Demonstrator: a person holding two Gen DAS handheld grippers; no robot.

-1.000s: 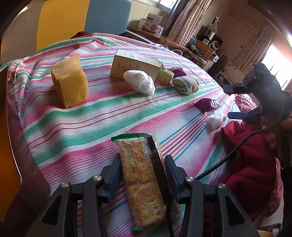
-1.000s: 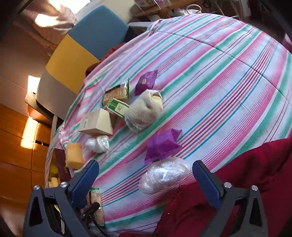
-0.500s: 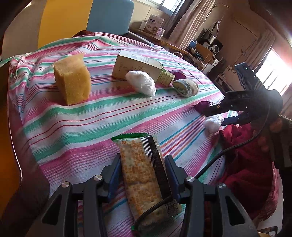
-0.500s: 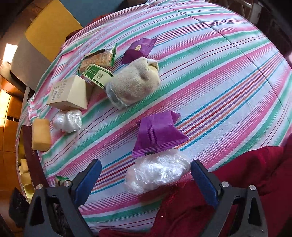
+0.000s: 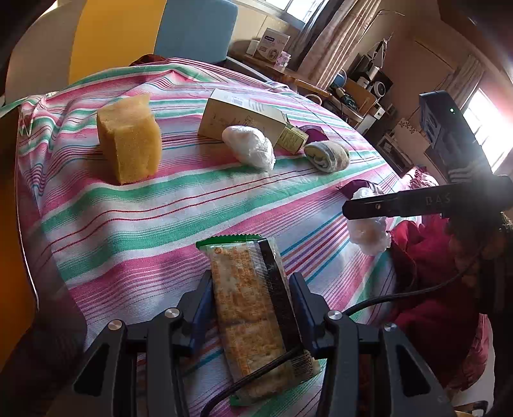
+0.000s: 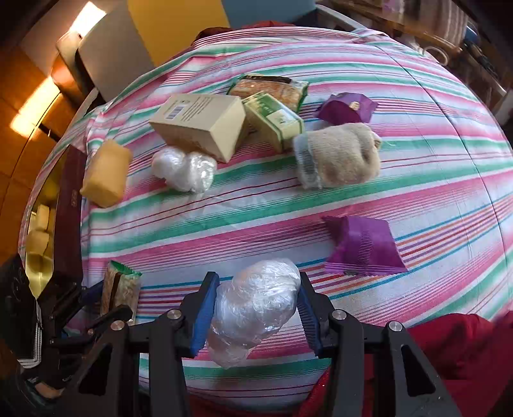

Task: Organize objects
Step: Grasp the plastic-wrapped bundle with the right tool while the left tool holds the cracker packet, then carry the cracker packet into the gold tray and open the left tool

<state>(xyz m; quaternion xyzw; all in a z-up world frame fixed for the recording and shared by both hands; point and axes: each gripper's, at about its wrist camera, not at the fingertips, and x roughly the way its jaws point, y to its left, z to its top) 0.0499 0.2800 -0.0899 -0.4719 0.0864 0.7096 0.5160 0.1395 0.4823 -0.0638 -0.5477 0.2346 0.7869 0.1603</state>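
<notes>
My left gripper is shut on a cracker packet with a green end, held low over the striped tablecloth. My right gripper is shut on a clear plastic-wrapped bundle at the table's near edge; the bundle also shows in the left wrist view. On the cloth lie a yellow sponge, a second plastic bundle, a beige box, a green carton, a rolled sock and two purple packets.
Another cracker packet lies behind the boxes. A dark red tray with yellow pieces sits at the table's left edge. Red cloth hangs at the near right edge. Chairs stand behind the table.
My right gripper has come down to the table edge and closed on the plastic bundle, which lay free before. My left gripper still holds the cracker packet, almost unmoved.
</notes>
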